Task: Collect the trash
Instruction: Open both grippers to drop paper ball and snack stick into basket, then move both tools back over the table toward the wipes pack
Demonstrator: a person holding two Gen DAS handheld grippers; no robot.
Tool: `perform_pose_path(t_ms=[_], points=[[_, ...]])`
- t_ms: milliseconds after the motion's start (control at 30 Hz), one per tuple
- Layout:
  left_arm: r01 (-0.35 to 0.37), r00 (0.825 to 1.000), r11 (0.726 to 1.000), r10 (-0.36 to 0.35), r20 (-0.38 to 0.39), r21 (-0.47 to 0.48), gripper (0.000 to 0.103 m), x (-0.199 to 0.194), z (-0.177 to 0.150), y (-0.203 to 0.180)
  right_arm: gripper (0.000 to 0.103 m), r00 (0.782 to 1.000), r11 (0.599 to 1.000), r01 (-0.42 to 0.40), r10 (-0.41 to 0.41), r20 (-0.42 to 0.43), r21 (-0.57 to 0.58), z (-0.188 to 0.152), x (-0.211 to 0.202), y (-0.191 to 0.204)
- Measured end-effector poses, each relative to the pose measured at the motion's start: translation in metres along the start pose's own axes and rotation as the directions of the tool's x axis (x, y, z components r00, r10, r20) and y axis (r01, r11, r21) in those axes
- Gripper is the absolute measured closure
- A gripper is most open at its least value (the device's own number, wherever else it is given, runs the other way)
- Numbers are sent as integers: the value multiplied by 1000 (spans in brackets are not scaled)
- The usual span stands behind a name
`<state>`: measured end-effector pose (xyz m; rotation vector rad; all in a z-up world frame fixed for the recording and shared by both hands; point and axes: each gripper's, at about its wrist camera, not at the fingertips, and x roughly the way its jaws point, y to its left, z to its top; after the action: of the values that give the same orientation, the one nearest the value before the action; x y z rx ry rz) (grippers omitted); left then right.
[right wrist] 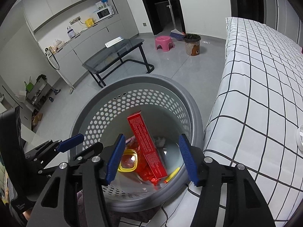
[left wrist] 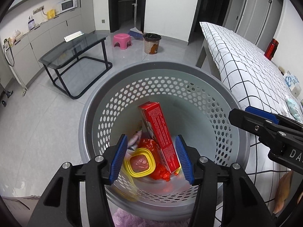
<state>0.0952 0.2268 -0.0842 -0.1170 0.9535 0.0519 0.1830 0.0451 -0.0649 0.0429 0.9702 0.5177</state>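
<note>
A grey perforated trash basket (left wrist: 244, 151) (right wrist: 197, 124) stands on the floor beside the bed. Inside it a long red box (left wrist: 161, 132) (right wrist: 145, 143) leans upright over a yellow-rimmed lid (left wrist: 141, 161) (right wrist: 128, 159) and crumpled red plastic (left wrist: 161, 174). My left gripper (left wrist: 150, 160) hangs above the basket's near rim, open, with nothing between its blue pads. My right gripper (right wrist: 152, 158) hovers over the same basket from the bed side, open and empty as well. Each gripper shows at the edge of the other's view: the right gripper (left wrist: 265, 121), the left gripper (right wrist: 62, 147).
The bed with a white checked cover (left wrist: 236, 66) (right wrist: 255, 94) lies along the right. A glass-topped table (left wrist: 75, 49), a pink stool (left wrist: 122, 39), a broom (left wrist: 135, 32) and a second brown bin (left wrist: 151, 43) stand on the grey floor farther off. A red bottle (left wrist: 270, 48) rests on the bed.
</note>
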Motion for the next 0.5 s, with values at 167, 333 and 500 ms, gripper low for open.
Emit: perform_pose_path(t_ms=[167,333,500], points=[[-3,1000,1000,3,1,-2,48,-2,-1,-1,46,1000,1000,-2,2,1,5,0,-1,-1],[-9,1000,1000,9,9,-5,42,-7,-2,-1,46,1000,1000,-3,3,1,7,0,-1,-2],[-26,999,1000,26,30,-7,30,-16,-1,-3,46,1000,1000,-2,2,6,15,-2,-6,-4]])
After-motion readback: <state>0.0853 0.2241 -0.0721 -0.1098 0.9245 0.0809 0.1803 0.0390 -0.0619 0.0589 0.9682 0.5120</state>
